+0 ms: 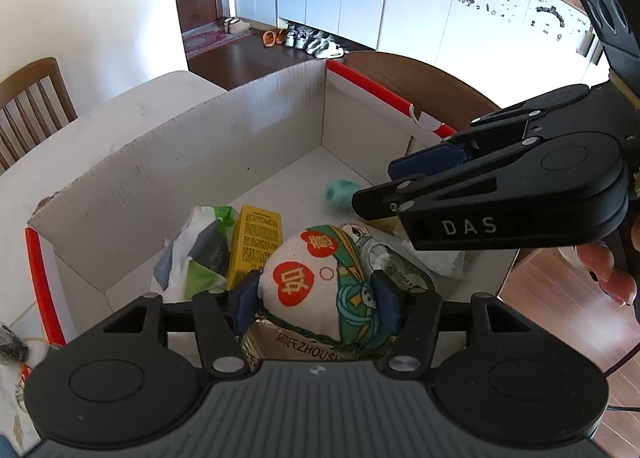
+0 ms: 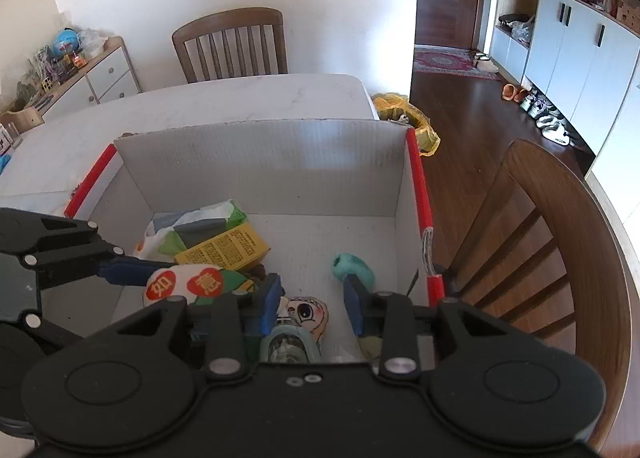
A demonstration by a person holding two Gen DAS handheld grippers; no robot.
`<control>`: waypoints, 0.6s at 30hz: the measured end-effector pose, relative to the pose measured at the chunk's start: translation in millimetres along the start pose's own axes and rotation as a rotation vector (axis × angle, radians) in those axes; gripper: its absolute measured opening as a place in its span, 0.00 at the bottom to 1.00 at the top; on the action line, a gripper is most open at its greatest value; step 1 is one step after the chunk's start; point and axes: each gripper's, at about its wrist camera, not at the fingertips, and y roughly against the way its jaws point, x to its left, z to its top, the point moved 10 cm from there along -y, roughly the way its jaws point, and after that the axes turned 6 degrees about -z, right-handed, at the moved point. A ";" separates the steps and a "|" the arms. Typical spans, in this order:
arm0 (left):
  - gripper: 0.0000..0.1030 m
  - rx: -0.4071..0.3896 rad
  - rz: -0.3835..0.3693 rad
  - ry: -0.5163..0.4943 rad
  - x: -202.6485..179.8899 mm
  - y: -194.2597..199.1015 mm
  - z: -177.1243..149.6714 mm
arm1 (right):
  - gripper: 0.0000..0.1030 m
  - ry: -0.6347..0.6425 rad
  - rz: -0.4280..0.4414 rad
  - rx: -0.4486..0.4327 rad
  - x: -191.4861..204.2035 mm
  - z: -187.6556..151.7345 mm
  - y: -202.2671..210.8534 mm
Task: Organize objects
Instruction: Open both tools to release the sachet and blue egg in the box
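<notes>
An open white cardboard box [image 1: 224,146] with red edges stands on the table and also shows in the right wrist view [image 2: 264,162]. My left gripper [image 1: 316,290] is shut on a white stuffed pouch [image 1: 308,282] with red and green print, held over the box's near end; the pouch also shows in the right wrist view [image 2: 180,282]. My right gripper [image 2: 312,298] is open and empty, low inside the box, and it shows from the side in the left wrist view [image 1: 384,186]. Below it lie a cartoon-face item [image 2: 308,312] and a teal ball [image 2: 352,266].
Inside the box lie a yellow carton [image 2: 224,248] and a green-white bag [image 2: 192,226]. Wooden chairs stand at the far side [image 2: 232,44] and at the right [image 2: 552,242]. A yellow bag [image 2: 408,118] sits on the floor past the table [image 2: 200,106].
</notes>
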 end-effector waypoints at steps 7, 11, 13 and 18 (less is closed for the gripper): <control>0.66 0.001 -0.004 -0.009 -3.5 0.4 -1.2 | 0.35 -0.004 0.016 0.003 0.9 -1.8 7.1; 0.67 -0.014 -0.008 0.009 -1.6 8.0 -3.8 | 0.36 -0.011 0.024 -0.004 4.3 -1.5 12.6; 0.67 -0.025 -0.009 0.018 -0.1 12.2 -4.1 | 0.36 -0.015 0.025 -0.006 5.6 -1.5 15.1; 0.70 -0.063 -0.020 0.047 3.9 28.7 -5.4 | 0.38 -0.031 0.035 -0.014 10.0 -1.6 25.6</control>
